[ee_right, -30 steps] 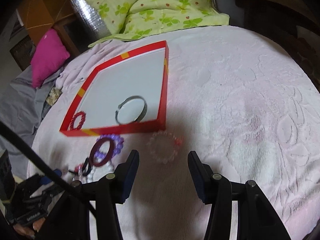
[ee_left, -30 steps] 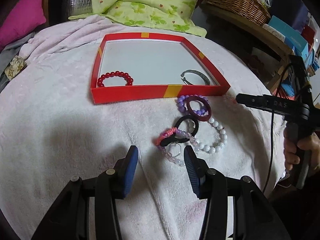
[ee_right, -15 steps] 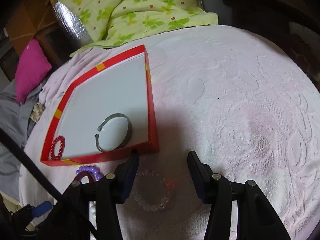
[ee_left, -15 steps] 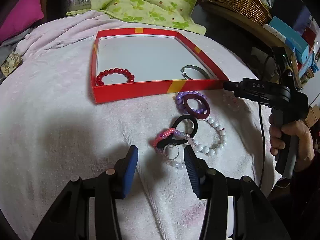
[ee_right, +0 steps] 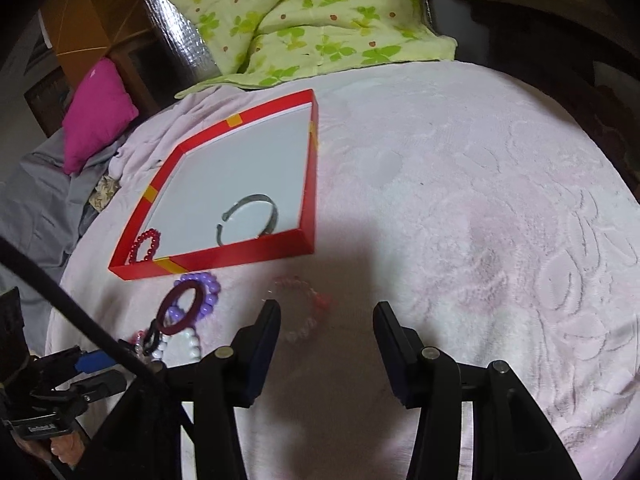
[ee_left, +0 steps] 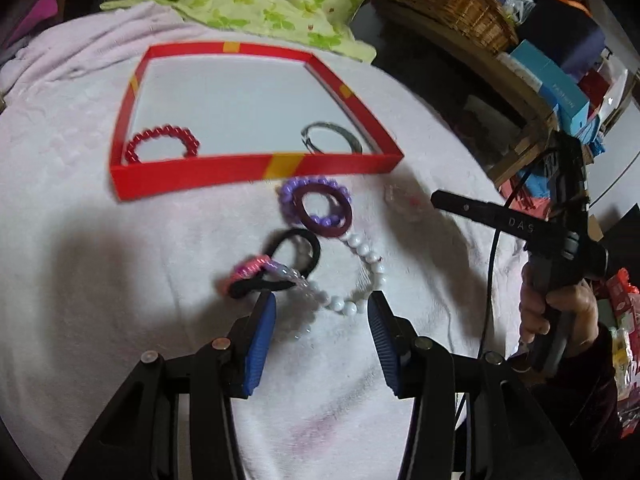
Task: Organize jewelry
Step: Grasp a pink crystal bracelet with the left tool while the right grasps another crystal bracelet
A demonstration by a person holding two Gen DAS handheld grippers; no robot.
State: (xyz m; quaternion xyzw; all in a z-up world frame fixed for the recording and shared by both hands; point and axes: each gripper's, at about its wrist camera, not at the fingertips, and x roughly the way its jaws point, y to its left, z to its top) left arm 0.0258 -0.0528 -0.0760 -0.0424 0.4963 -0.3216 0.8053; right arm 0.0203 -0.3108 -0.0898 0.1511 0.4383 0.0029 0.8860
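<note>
A red tray (ee_left: 256,168) (ee_right: 240,256) with a white floor lies on the pink blanket. It holds a red bead bracelet (ee_left: 162,142) (ee_right: 145,245) and a grey metal bangle (ee_left: 332,138) (ee_right: 248,218). In front of it lie a purple bead bracelet with a maroon ring (ee_left: 320,210) (ee_right: 192,300), a black band (ee_left: 294,256), a pink braided band (ee_left: 250,270) and a white bead bracelet (ee_left: 352,280). My left gripper (ee_left: 322,312) is open just over the white beads. My right gripper (ee_right: 326,320) is open over a clear pink bead bracelet (ee_right: 302,306) (ee_left: 402,204).
A green floral quilt (ee_right: 288,20) lies behind the tray. A pink cushion (ee_right: 100,116) sits at the far left. A wicker basket (ee_left: 452,4) and boxes (ee_left: 552,80) stand on shelves at the right. The blanket's right part (ee_right: 500,200) is bare.
My left gripper has moved forward and right onto the bracelet pile. My right gripper has pulled back a little from the tray, and the clear pink bracelet lies further ahead between its fingers.
</note>
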